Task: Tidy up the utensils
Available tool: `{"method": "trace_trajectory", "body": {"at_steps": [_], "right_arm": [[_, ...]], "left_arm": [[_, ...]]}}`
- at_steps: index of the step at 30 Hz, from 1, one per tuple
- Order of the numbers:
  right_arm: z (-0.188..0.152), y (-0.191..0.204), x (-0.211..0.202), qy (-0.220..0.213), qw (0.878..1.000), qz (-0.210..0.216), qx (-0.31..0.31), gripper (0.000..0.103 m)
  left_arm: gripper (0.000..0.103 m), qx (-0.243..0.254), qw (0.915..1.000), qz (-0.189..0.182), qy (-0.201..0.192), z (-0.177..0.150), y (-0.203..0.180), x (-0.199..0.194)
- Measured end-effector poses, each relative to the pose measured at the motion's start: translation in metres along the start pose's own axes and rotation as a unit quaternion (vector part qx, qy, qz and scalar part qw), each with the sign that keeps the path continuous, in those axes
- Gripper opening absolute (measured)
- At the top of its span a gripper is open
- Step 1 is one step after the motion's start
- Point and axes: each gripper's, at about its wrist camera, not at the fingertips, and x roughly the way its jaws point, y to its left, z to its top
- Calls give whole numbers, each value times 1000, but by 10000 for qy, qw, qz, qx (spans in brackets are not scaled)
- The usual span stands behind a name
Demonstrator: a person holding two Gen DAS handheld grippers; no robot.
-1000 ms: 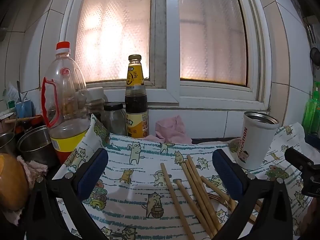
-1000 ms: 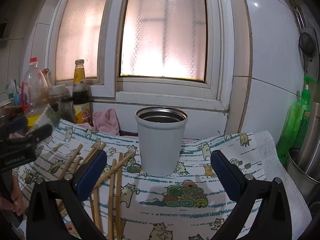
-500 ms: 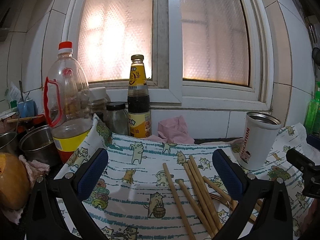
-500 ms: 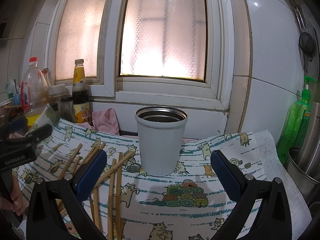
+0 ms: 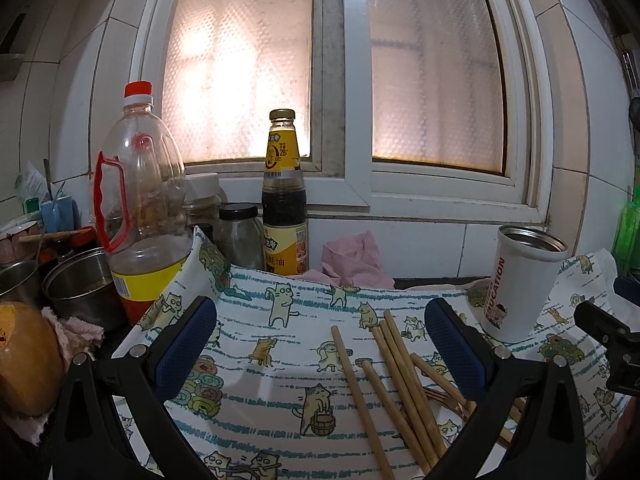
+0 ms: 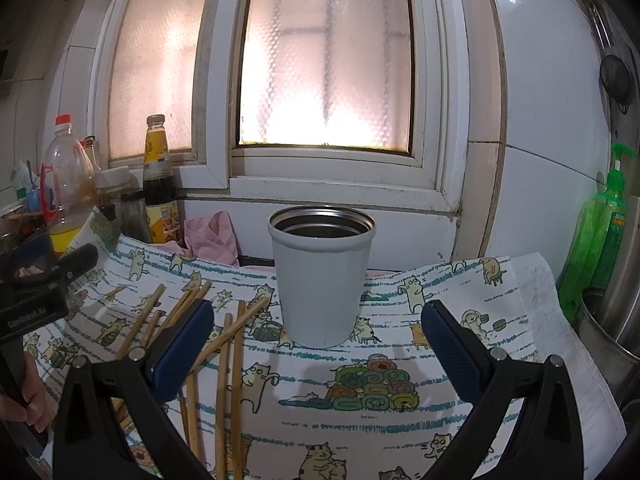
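Several wooden chopsticks [image 5: 394, 372] lie loose on a cat-print cloth [image 5: 280, 360]; they also show at the left of the right wrist view [image 6: 232, 344]. A white steel-lined cup [image 6: 322, 276] stands upright on the cloth, and it shows at the right of the left wrist view [image 5: 520, 280]. My left gripper [image 5: 320, 340] is open and empty, above the cloth with the chopsticks between and under its fingers. My right gripper [image 6: 316, 340] is open and empty, just in front of the cup.
An oil bottle [image 5: 140, 208], a dark sauce bottle [image 5: 284, 200], jars and steel pots [image 5: 80, 284] crowd the left. A pink rag [image 5: 354, 258] lies by the tiled wall. Green soap bottle [image 6: 596, 228] and a steel pot [image 6: 608, 320] stand at the right.
Both views have shifted only slightly; the left gripper drifted a little. Both grippers stay open and nothing on the cloth has moved.
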Motion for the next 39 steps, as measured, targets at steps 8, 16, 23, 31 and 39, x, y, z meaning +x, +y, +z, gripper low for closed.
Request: {"method": "trace_trajectory", "body": {"at_steps": [8, 16, 23, 31, 39], "right_arm": [[1, 0, 0, 16, 10000, -7, 3, 103], [1, 0, 3, 126, 9999, 43, 0, 103], [2, 1, 0, 51, 10000, -2, -27, 103], [2, 0, 3, 104, 9999, 0, 1, 103], [2, 0, 2, 104, 9999, -3, -4, 103]], "left_arm": [[103, 0, 10000, -24, 22, 0, 0, 0], [103, 113, 9999, -29, -110, 0, -6, -5], [103, 12, 10000, -69, 16, 1, -3, 0], [103, 81, 9999, -11, -112, 0, -7, -6], [103, 63, 10000, -6, -78, 1, -6, -5]]}}
